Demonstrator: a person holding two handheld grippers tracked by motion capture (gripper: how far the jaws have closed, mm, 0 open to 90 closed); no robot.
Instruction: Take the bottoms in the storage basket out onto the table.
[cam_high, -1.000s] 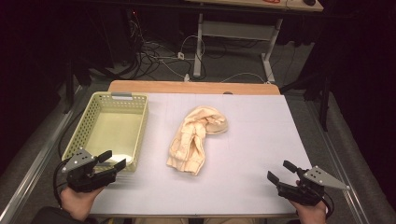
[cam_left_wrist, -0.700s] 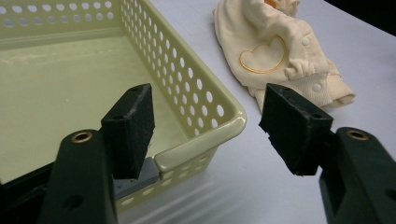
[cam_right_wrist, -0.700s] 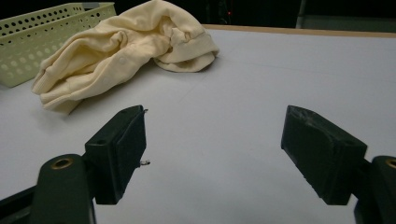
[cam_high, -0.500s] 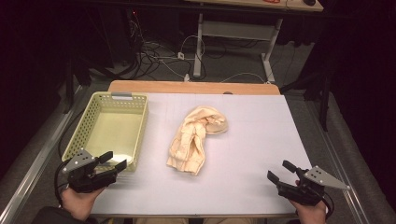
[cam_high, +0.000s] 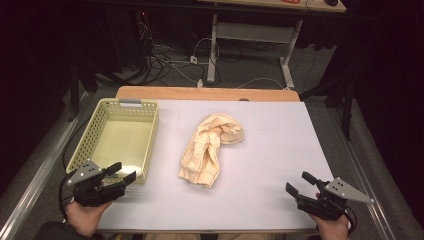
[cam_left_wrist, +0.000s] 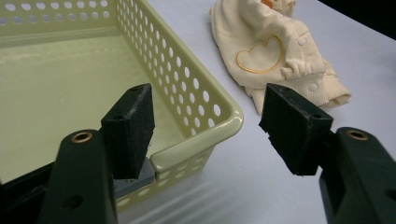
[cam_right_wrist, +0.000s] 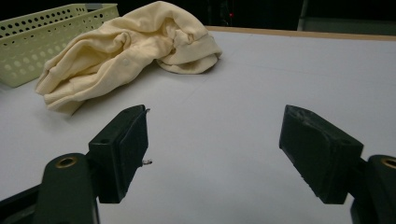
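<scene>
A: The garment (cam_high: 210, 149) lies crumpled on the worktop (cam_high: 270, 150), ahead of both tongs and between them, well apart from each. It sits just beside the basket (cam_high: 100, 131), not touching it as far as the high view tells.

B: And the tongs?

A: Both released. The left tongs (cam_high: 121, 174) stand with jaws wide and nothing between them, right at the basket's near corner. The right tongs (cam_high: 299, 183) are likewise spread over bare worktop, with the garment ahead and to their left.

B: So what might go wrong?

A: Probably the left tongs first. In the left gripper view one jaw sits over the basket's inside and the other outside its rim (cam_left_wrist: 205, 133), so a forward push could catch the corner and shove the light basket along the worktop.

B: And the garment itself?

A: It is soft and bunched in folds. A pinch on one loose fold would likely lift a single layer, and the rest would trail, drag, or slip free. If it is meant for the basket, a hanging sleeve or cuff (cam_left_wrist: 327, 91) could drape over the rim and stay outside.

B: Anything on the right side?

A: The right tongs have a long reach. Closing low on thin fabric could scrape the worktop and miss the cloth.
</scene>
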